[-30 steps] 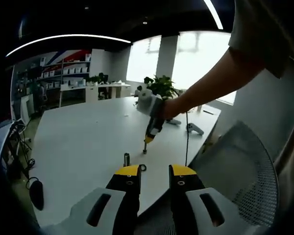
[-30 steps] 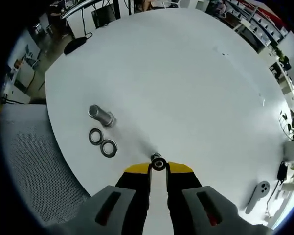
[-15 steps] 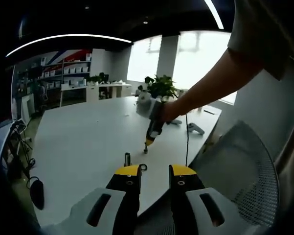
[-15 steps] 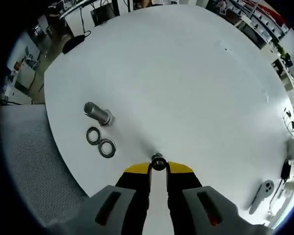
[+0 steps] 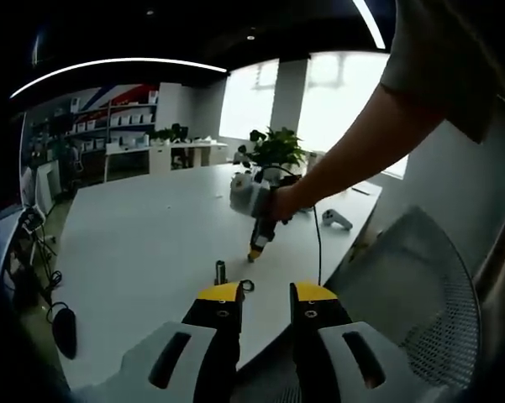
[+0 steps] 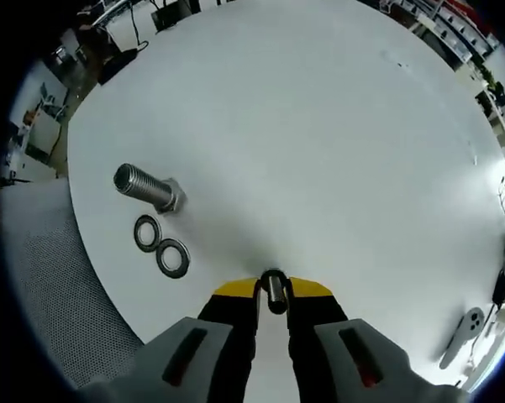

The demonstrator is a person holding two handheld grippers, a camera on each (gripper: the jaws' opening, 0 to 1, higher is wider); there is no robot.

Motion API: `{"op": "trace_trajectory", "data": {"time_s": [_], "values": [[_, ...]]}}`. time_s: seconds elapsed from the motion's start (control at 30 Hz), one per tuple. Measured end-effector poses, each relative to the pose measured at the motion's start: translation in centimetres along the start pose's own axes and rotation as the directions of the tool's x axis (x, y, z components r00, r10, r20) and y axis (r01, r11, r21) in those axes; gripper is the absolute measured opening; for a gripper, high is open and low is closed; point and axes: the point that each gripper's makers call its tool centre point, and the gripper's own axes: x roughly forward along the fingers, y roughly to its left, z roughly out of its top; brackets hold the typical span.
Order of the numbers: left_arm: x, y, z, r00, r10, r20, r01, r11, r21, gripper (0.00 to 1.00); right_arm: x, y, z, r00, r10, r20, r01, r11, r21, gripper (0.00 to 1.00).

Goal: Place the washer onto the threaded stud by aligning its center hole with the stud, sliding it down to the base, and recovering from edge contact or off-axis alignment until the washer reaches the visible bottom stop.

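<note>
Right hand-held gripper pinches a washer — stud stands apart.

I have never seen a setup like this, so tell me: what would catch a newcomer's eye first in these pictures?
Probably the big threaded stud standing on the white table, with two loose washers lying beside it near the table's edge. Next, the right gripper, its yellow-tipped jaws shut on a small metal piece. In the left gripper view, a person's arm reaches over the table holding that gripper, tip down.
</note>
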Motion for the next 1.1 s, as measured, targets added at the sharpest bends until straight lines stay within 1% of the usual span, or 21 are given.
{"op": "trace_trajectory", "data": {"time_s": [0.07,0.13,0.2,0.3,0.4,0.5,0.57,0.6,0.67,0.73,0.83,0.9,0.97,1.0,1.1], "values": [[0.0,0.0,0.0,1.0,-0.001,-0.001,0.001,1.0,0.001,0.2,-0.1,-0.1,-0.1,1.0,-0.001,0.004,0.001,1.0,0.008,0.18],[0.0,-0.1,-0.1,1.0,-0.008,-0.005,0.008,1.0,0.005,0.2,-0.3,-0.3,-0.5,1.0,-0.017,0.007,0.017,1.0,0.019,0.2],[0.0,-0.3,-0.2,1.0,-0.015,-0.011,0.015,1.0,0.005,0.2,-0.7,0.0,-0.8,1.0,-0.015,0.018,0.014,0.999,0.049,0.21],[0.0,-0.3,-0.2,1.0,-0.021,-0.012,0.021,1.0,0.006,0.2,-1.5,0.2,-1.3,0.998,-0.037,0.044,0.034,0.997,0.073,0.22],[0.0,-0.4,-0.2,1.0,-0.024,-0.01,0.024,1.0,0.009,0.2,-2.4,0.6,-1.6,0.994,-0.057,0.092,0.046,0.991,0.123,0.22],[0.0,-0.5,-0.3,0.999,-0.031,-0.015,0.031,0.999,0.011,0.2,-3.5,1.1,-1.7,0.986,-0.079,0.15,0.051,0.982,0.18,0.23],[0.0,-0.6,-0.3,0.999,-0.036,-0.016,0.037,0.999,0.013,0.2,-4.4,1.3,-1.5,0.975,-0.093,0.203,0.046,0.973,0.226,0.23],[0.0,-0.7,-0.3,0.999,-0.04,-0.017,0.04,0.999,0.015,0.2,-5.0,1.4,-1.3,0.966,-0.104,0.236,0.041,0.965,0.258,0.23],[0.0,-0.8,-0.3,0.999,-0.046,-0.017,0.046,0.999,0.018,0.2,-5.8,1.9,-1.1,0.953,-0.111,0.283,0.022,0.954,0.3,0.23],[0.0,-0.9,-0.3,0.999,-0.05,-0.017,0.05,0.999,0.017,0.2,-6.4,2.3,-1.1,0.941,-0.126,0.313,0.021,0.948,0.318,0.23],[0.0,-0.9,-0.1,0.999,-0.05,-0.009,0.05,0.999,0.021,0.2,-6.8,3.3,-0.9,0.922,-0.131,0.365,-0.008,0.935,0.355,0.23],[0.0,-0.9,-0.1,0.999,-0.051,-0.006,0.051,0.998,0.022,0.2,-6.7,3.9,-1.2,0.919,-0.14,0.368,0.002,0.937,0.35,0.23],[0.0,-0.9,-0.1,0.999,-0.051,-0.003,0.051,0.998,0.02,0.2,-6.6,4.4,-1.2,0.918,-0.136,0.374,-0.005,0.936,0.353,0.23],[0.0,-0.9,-0.1,0.999,-0.051,-0.004,0.051,0.998,0.02,0.2,-6.5,4.8,-1.1,0.918,-0.127,0.376,-0.016,0.935,0.355,0.23],[0.0,-1.0,-0.1,0.999,-0.053,-0.008,0.054,0.998,0.02,0.2,-6.3,5.4,-1.1,0.921,-0.12,0.37,-0.015,0.94,0.342,0.23]]}}
